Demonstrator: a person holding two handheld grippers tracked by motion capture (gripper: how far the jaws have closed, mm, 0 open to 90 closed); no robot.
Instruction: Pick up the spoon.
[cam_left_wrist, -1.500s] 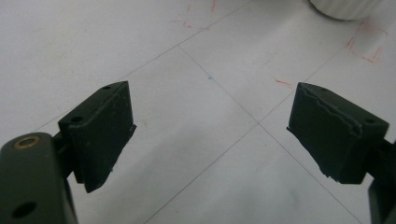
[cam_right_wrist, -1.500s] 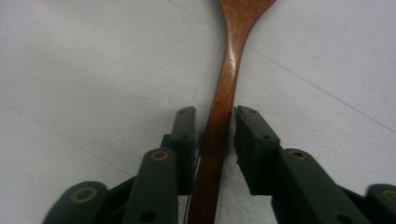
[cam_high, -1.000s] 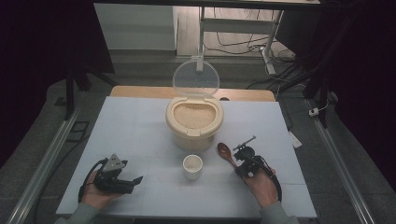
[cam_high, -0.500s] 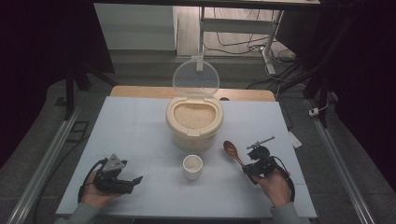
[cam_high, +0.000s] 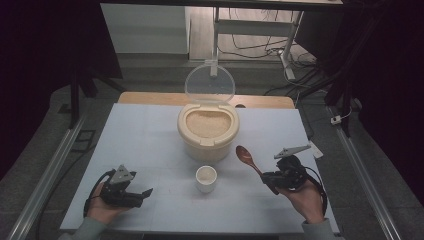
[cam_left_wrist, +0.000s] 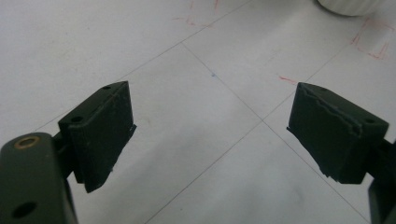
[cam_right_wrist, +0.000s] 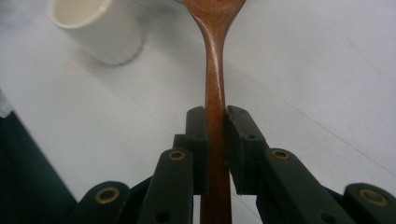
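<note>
A brown wooden spoon (cam_high: 247, 157) hangs over the white table, its bowl toward the rice container. My right gripper (cam_high: 270, 178) is shut on its handle at the right of the high view. In the right gripper view the spoon (cam_right_wrist: 215, 60) runs straight up between the pads, and my right gripper (cam_right_wrist: 215, 122) pinches the handle. A small white cup (cam_high: 206, 178) (cam_right_wrist: 95, 28) stands in front of the cream container of rice (cam_high: 207, 131), whose clear lid (cam_high: 209, 83) stands up. My left gripper (cam_high: 143, 195) (cam_left_wrist: 210, 128) rests open at the front left, with bare table between its jaws.
The white table (cam_high: 150, 135) has free room on both sides of the container. Its front edge lies just below both hands. Metal rails (cam_high: 45, 180) run along the left and right of the table. A small white tag (cam_high: 316, 149) lies near the right edge.
My right gripper has risen and drifted right with the spoon, lifting it off the table. The left gripper has not moved.
</note>
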